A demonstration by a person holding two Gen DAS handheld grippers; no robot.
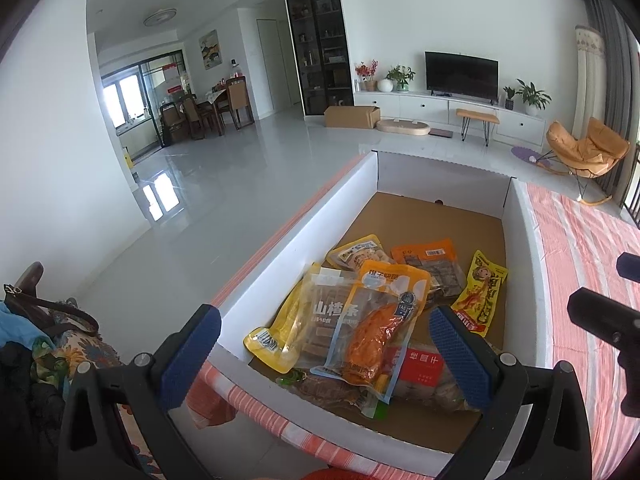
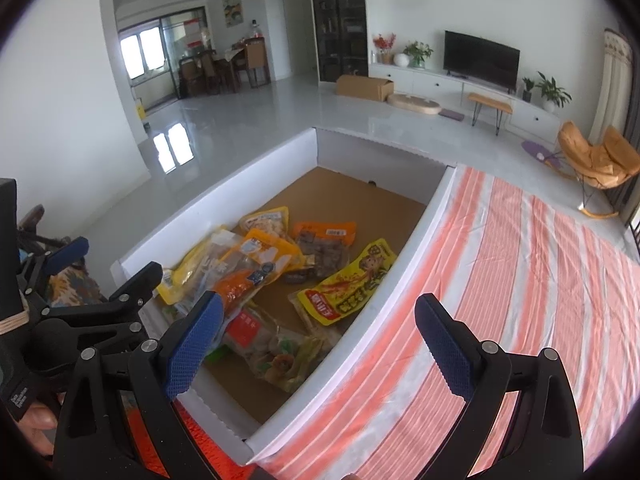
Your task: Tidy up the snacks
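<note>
1. On the striped surface, covered in an orange-and-white cloth, sits a shallow white-walled box with a brown cardboard floor
2. All the snacks lie inside that box, piled toward its near end
3. Topmost is a clear packet with an orange chicken piece, resting on a yellow-edged hawthorn strip packet
4. Behind them lie a small yellow pouch and an orange packet of dark cubes, partly overlapped by the front ones
5. A yellow cartoon-print packet lies by itself near the box's right wall, just apart from the pile
6. Nearest the front wall a red-labelled bag of brownish pieces lies under the pile
7. The left tongs hover over the near end of the box, blue pads wide apart, gripping nothing
8. The right tongs hang over the box's right wall, spread open too and empty, one pad above the snacks, the other above the cloth
9. Beyond the box there is pale tiled floor, a television on a white cabinet and an orange rocking chair
</note>
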